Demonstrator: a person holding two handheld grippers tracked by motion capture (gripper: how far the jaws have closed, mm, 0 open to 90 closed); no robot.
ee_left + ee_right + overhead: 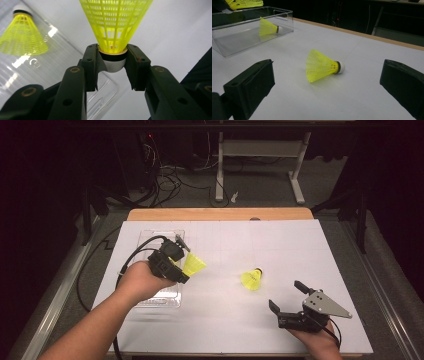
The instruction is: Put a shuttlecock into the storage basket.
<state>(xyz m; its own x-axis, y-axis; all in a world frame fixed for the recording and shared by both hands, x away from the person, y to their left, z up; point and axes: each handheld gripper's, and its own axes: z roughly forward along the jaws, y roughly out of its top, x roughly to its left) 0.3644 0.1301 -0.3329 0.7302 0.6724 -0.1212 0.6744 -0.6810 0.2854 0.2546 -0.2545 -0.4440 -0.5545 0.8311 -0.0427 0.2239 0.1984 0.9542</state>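
My left gripper [184,268] is shut on the white cork of a yellow shuttlecock [194,264], holding it above the right edge of a clear plastic tray [159,235]. In the left gripper view the pads [91,66] press the cork [113,61] from both sides and the skirt points away. A second yellow shuttlecock [22,37] lies on its side inside the tray [108,93]. A third one [251,279] lies on the white table, ahead of my right gripper [287,296], which stands open with nothing between its jaws. In the right gripper view it [322,65] lies on its side, cork to the right.
White paper [280,250] covers the table, with a wooden edge [220,214] at the far side. The tray [287,17] sits at the left. Beyond the table are cables and a desk frame [260,150] on the floor.
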